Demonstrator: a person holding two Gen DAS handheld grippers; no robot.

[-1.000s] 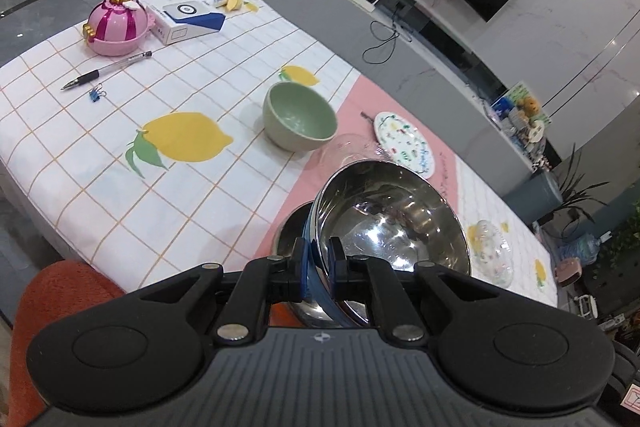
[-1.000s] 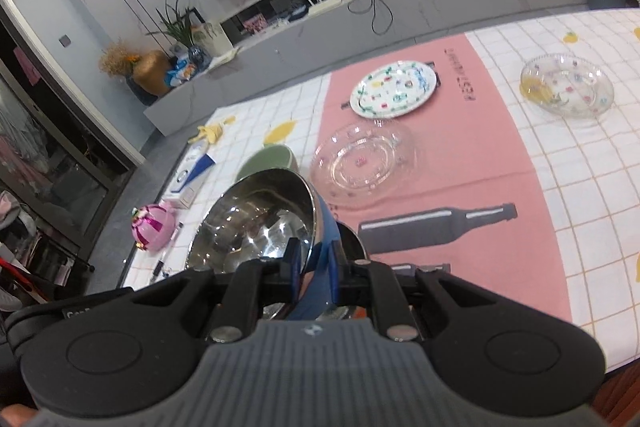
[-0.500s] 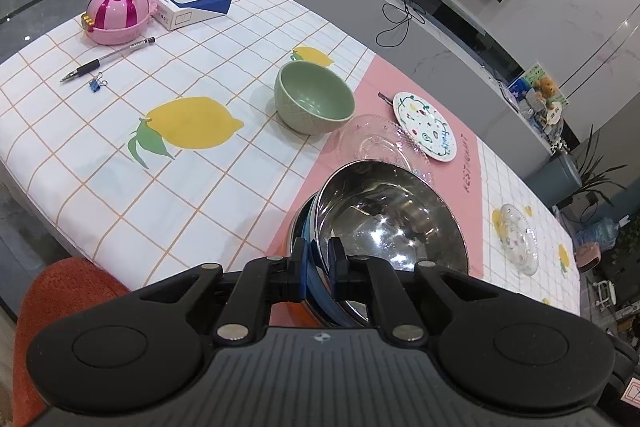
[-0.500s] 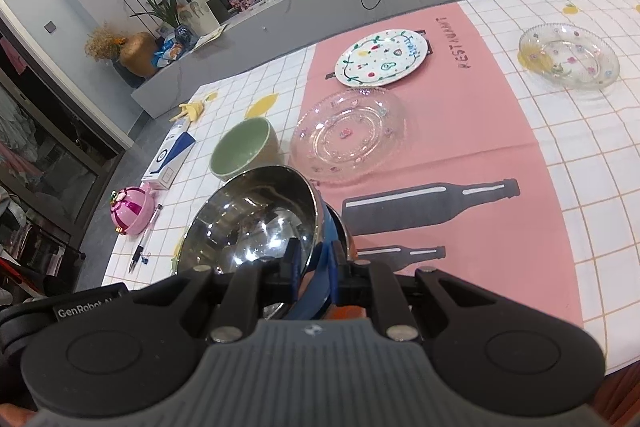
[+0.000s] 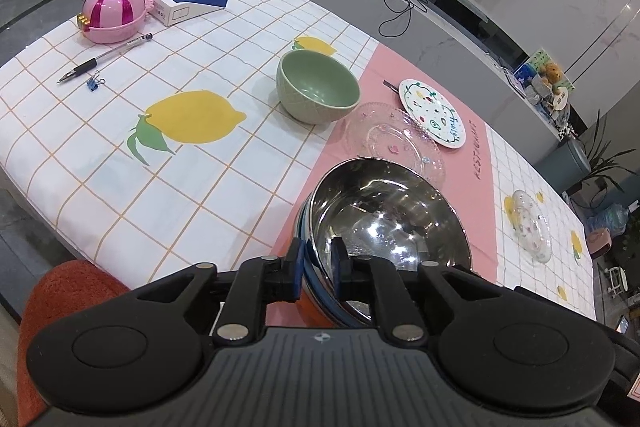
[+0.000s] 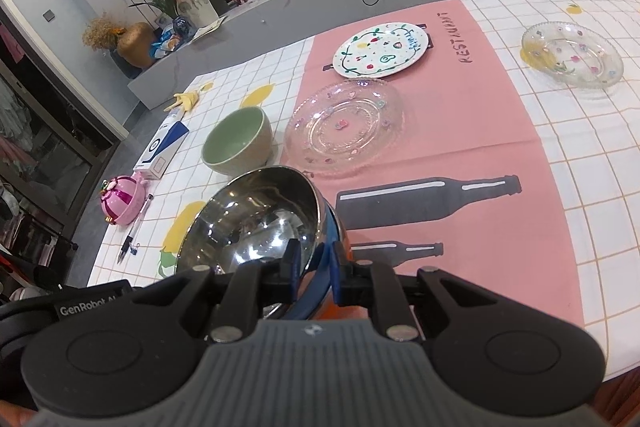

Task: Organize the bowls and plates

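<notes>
Left fingers (image 5: 316, 257) and right fingers (image 6: 314, 261) opening, steel bowl (image 5: 384, 211) rim between each pair.

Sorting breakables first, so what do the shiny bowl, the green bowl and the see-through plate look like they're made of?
Shiny bowl: likely polished stainless steel, mirror reflections inside. Green bowl: probably glazed ceramic, opaque, thick-walled, soft sheen. See-through plate: clear glass or maybe plastic, pink cloth visible through it, beaded rim.
</notes>
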